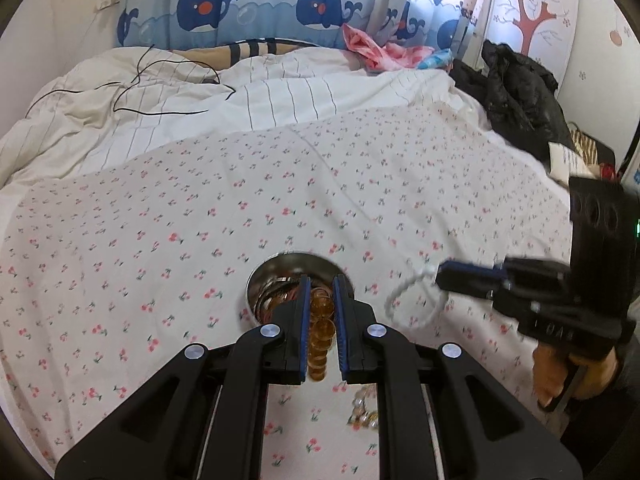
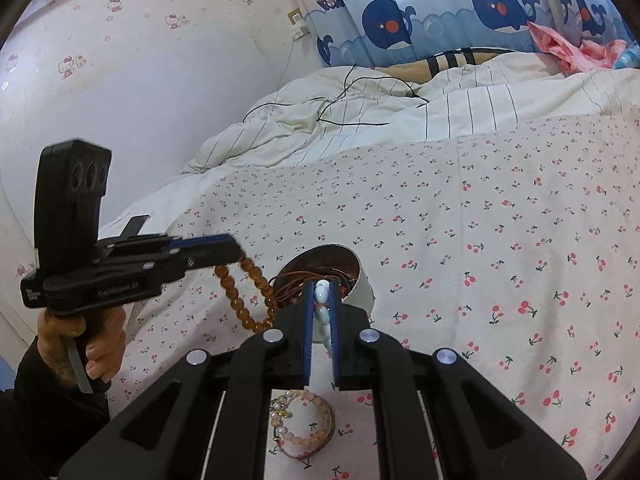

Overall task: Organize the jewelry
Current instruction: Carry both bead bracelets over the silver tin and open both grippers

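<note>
You're about midway, I'd say. Your left gripper (image 1: 321, 312) is clamped on the amber round-bead bracelet (image 2: 240, 296), dangling right over the shiny round metal bowl (image 1: 256, 280), which already has some bangles and cords in it. Your right gripper (image 2: 321, 312) is pinched tight on the pale white bead bracelet (image 1: 412, 300), just beside that bowl. Still left: the pinkish pearl-bead bracelets (image 2: 304, 428) lying on the cherry-print bed sheet (image 2: 500, 240) beneath your right gripper.
</note>
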